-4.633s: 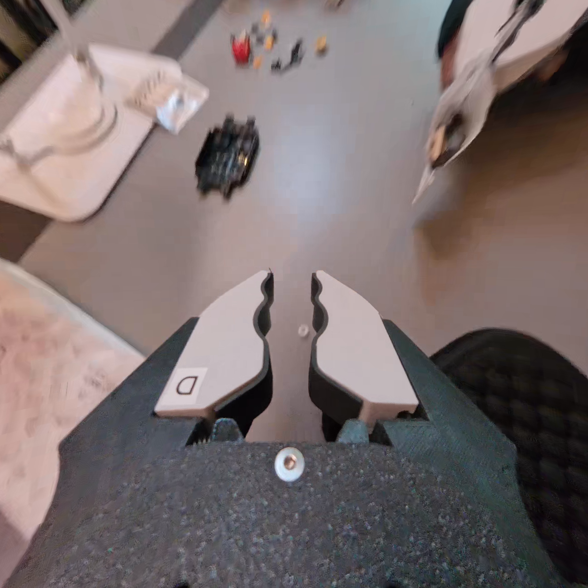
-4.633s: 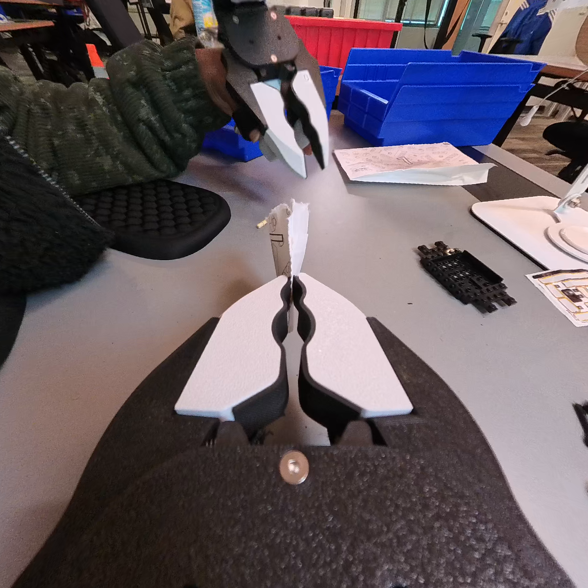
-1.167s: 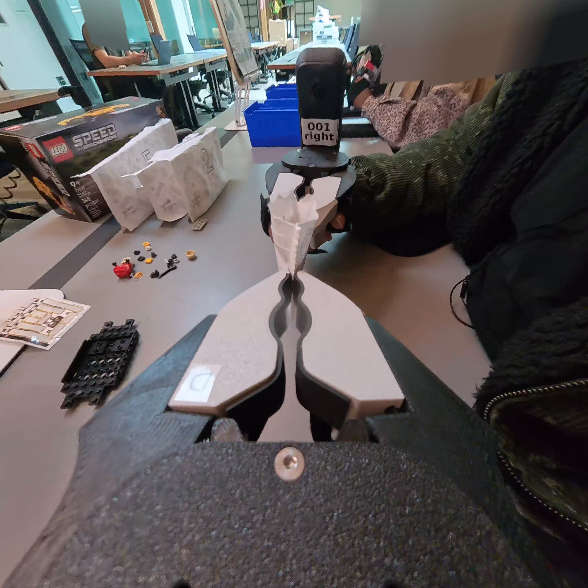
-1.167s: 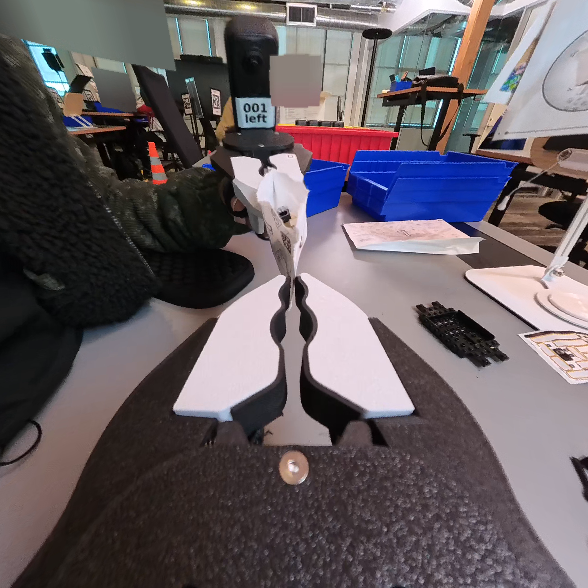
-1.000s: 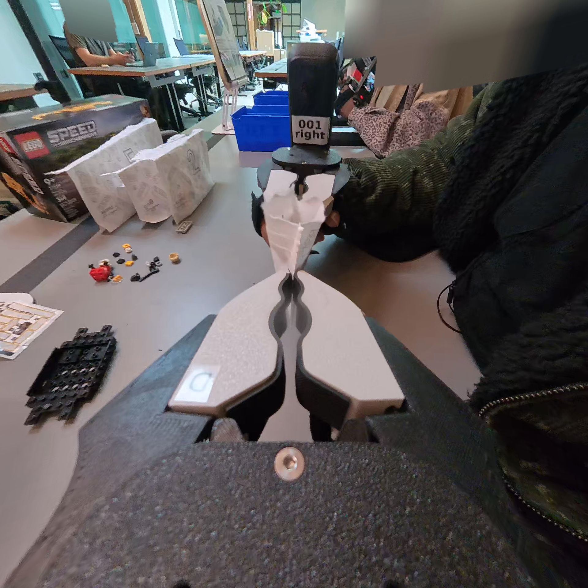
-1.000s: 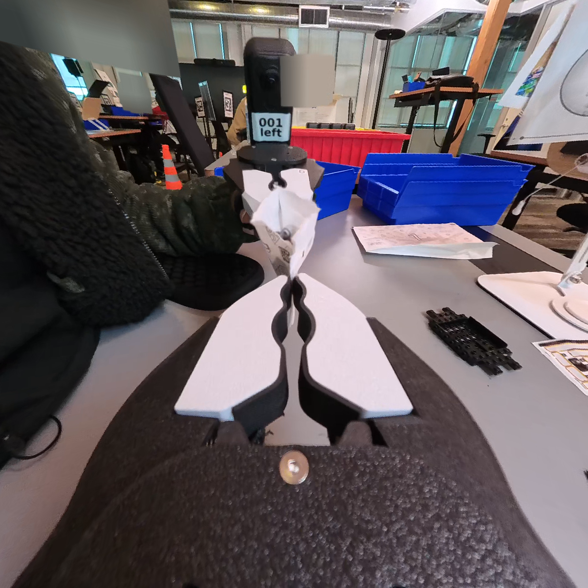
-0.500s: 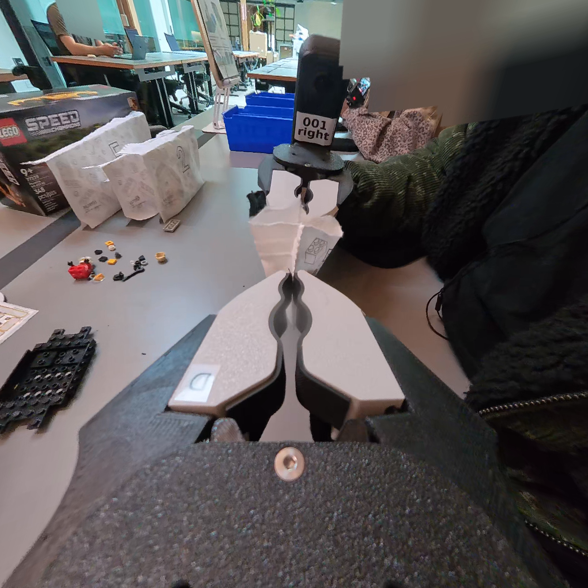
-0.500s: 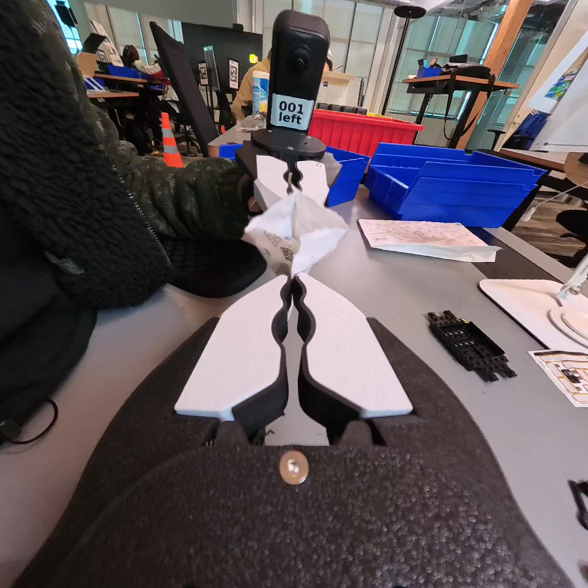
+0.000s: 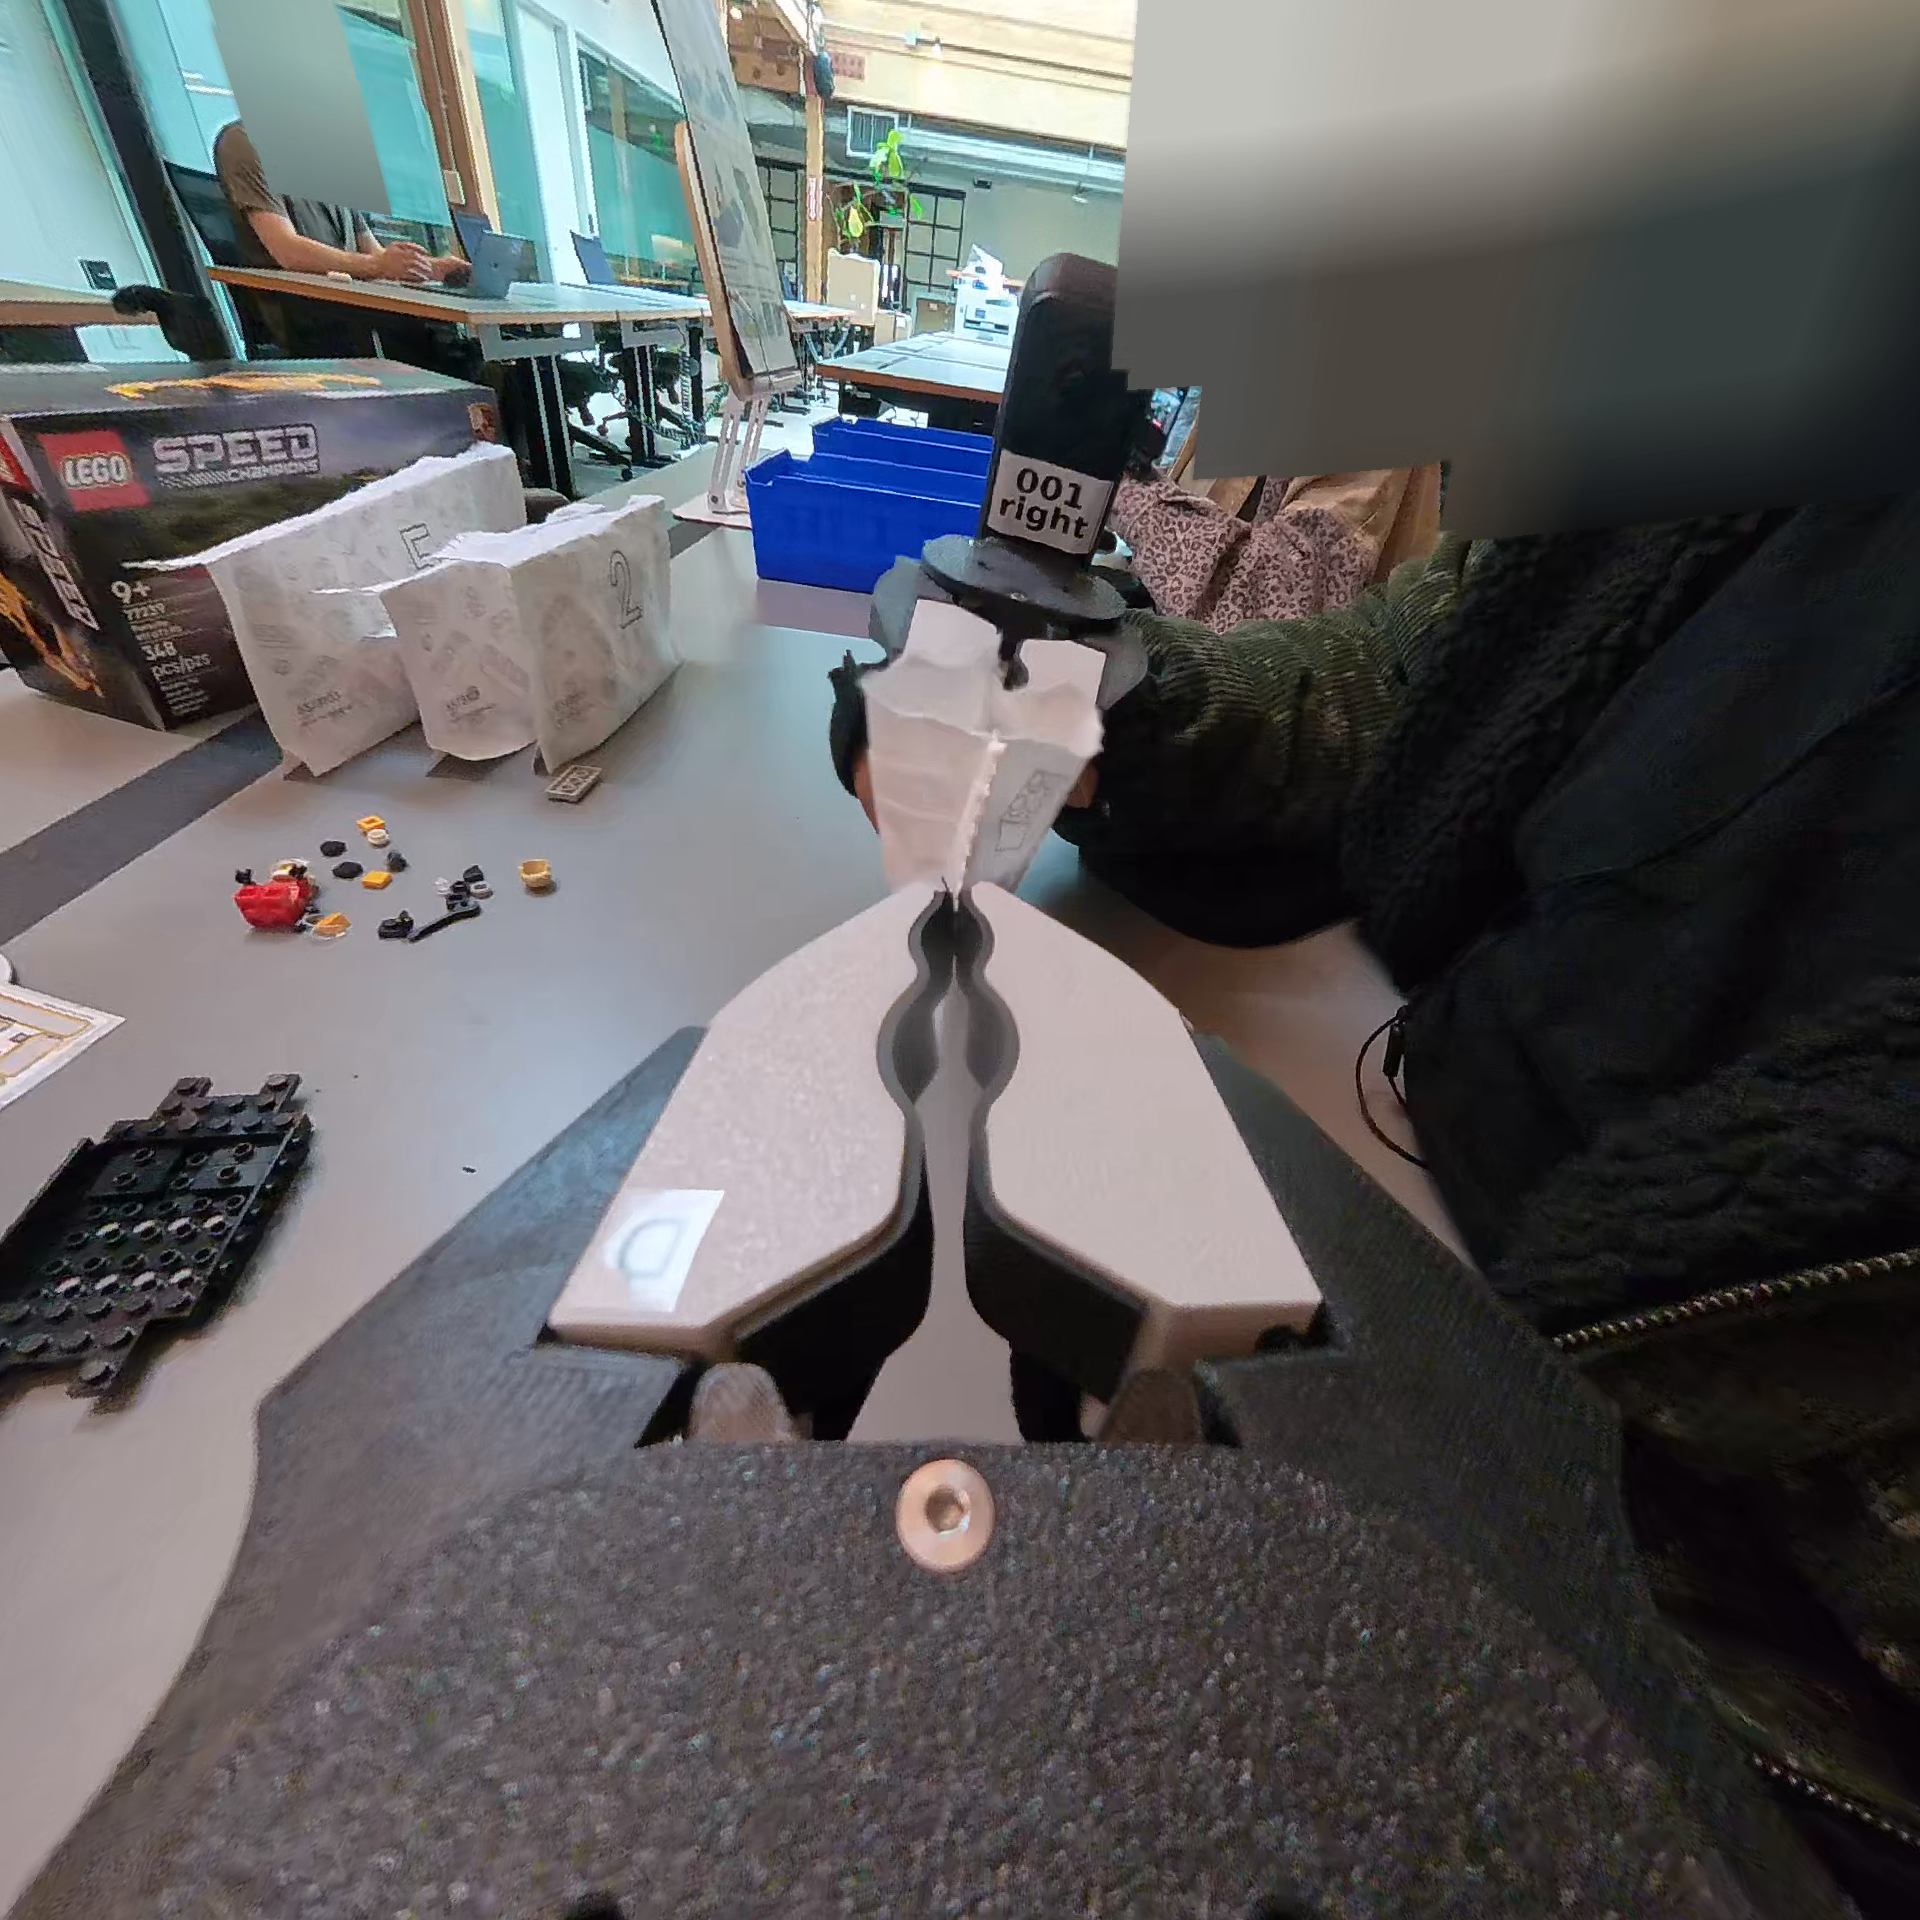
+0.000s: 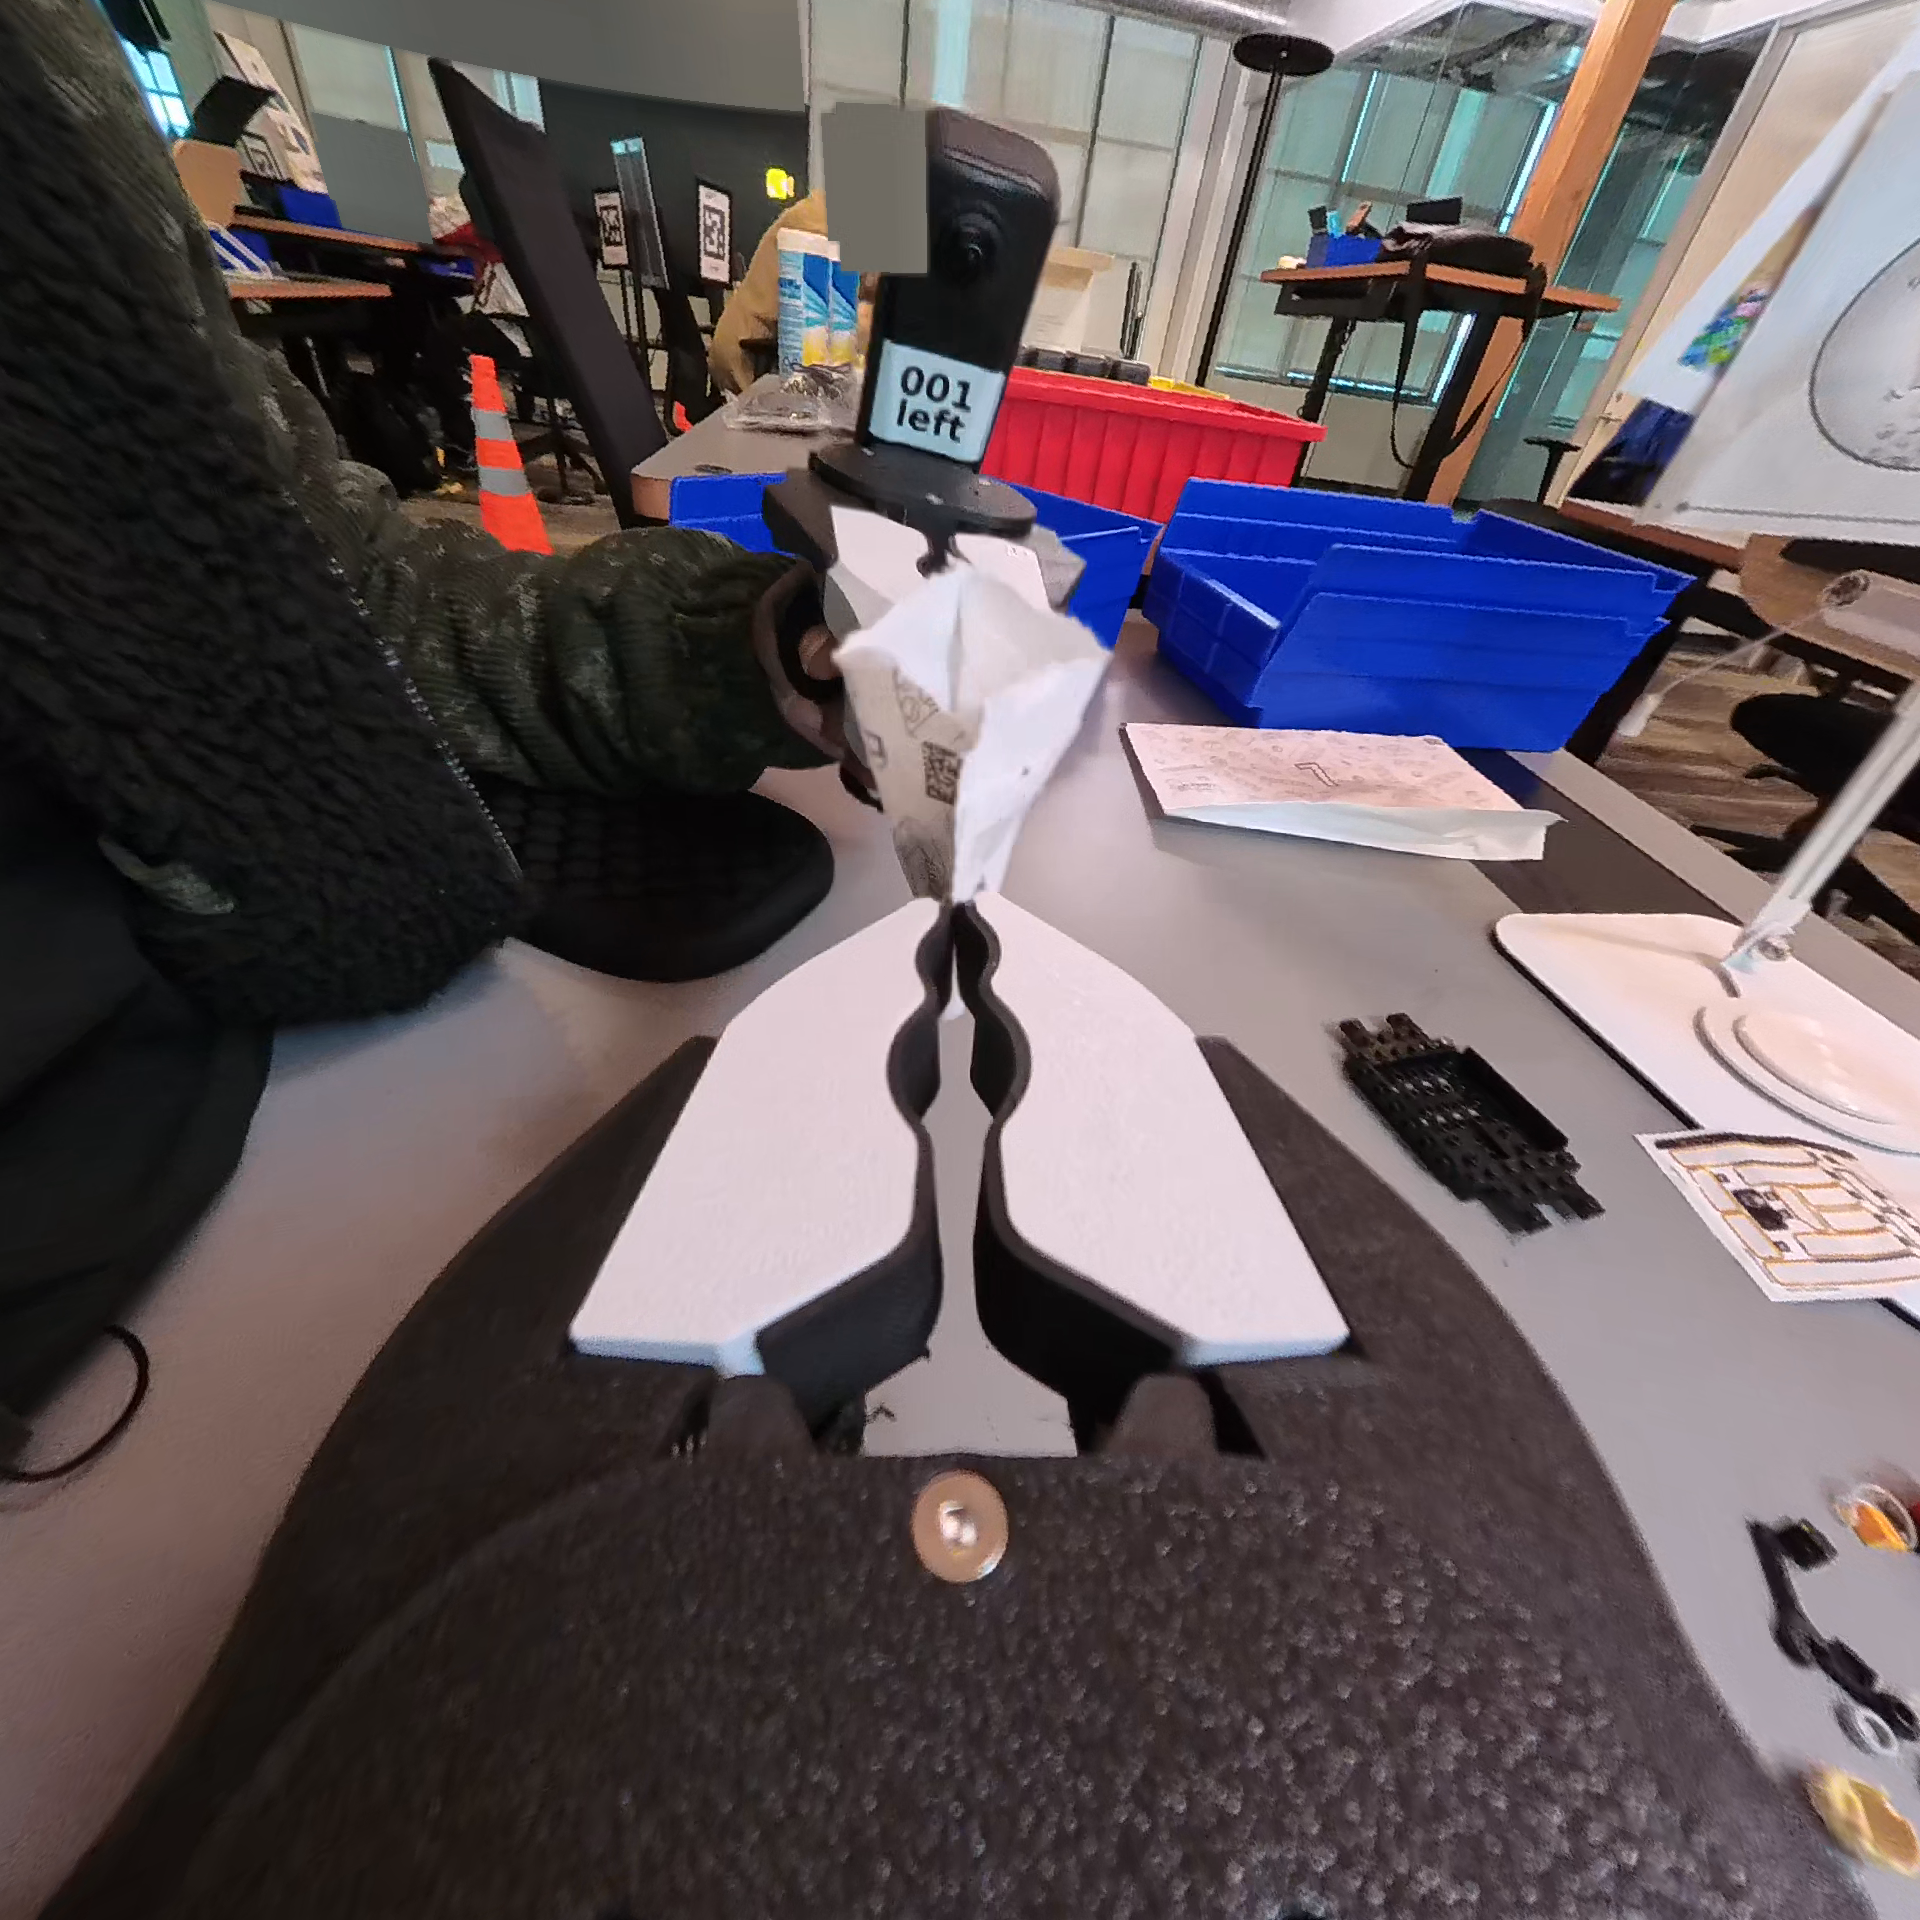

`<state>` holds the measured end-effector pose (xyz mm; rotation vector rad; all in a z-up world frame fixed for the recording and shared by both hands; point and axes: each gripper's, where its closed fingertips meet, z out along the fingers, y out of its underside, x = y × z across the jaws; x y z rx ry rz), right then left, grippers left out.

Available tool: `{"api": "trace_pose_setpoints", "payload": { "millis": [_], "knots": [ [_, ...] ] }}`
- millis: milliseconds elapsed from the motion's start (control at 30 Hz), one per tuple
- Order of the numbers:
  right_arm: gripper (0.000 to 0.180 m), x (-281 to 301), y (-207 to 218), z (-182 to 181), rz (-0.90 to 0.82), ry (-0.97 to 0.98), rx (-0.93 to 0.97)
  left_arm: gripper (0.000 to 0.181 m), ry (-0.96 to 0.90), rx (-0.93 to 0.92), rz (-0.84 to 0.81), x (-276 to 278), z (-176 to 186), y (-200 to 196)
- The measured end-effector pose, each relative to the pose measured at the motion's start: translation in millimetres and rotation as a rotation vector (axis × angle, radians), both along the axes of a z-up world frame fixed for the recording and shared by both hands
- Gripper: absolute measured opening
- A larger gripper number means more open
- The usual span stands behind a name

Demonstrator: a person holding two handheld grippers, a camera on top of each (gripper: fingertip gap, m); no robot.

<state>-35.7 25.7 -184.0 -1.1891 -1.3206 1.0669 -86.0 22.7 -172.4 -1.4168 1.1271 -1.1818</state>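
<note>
White paper bag [image 9: 971, 769] is pinched at opposite ends by the left hand-held gripper [image 9: 948, 906] and the right hand-held gripper [image 10: 956, 906], both closed on it above the table [image 9: 644, 935]. Black brick plate [image 9: 135, 1216] is seen left of the left hand-held gripper.

Readable writing stands on the dark toy box [image 9: 208, 499], three white paper bags [image 9: 457, 634], both camera stalk labels [image 9: 1042, 506] [image 10: 933, 405], and a finger sticker [image 9: 659, 1247].
</note>
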Motion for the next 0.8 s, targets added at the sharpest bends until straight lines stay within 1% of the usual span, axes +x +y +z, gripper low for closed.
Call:
{"api": "trace_pose_setpoints", "payload": {
  "millis": [100, 267, 500, 700, 800],
  "knots": [
    [0.000, -2, -4, 3, 0.017, 0.010, -0.008, 0.000, -0.021, -0.021, -0.003, 3, 1, 0],
    [0.000, 4, 0, 2, 0.017, -0.006, -0.003, 0.000, -0.043, -0.019, 0.012, -2, 6, 3],
    [0.000, -3, -5, -2, 0.026, -0.024, 0.010, 0.000, -0.020, -0.018, 0.015, 1, 1, 3],
    [0.000, 6, 3, 0, 0.007, -0.023, 0.002, 0.000, -0.027, -0.012, 0.060, -11, 4, 12],
    [0.000, 1, 1, -5, 0.003, -0.043, 0.015, 0.000, -0.005, -0.008, 0.019, -1, 0, 4]
  ]
}}
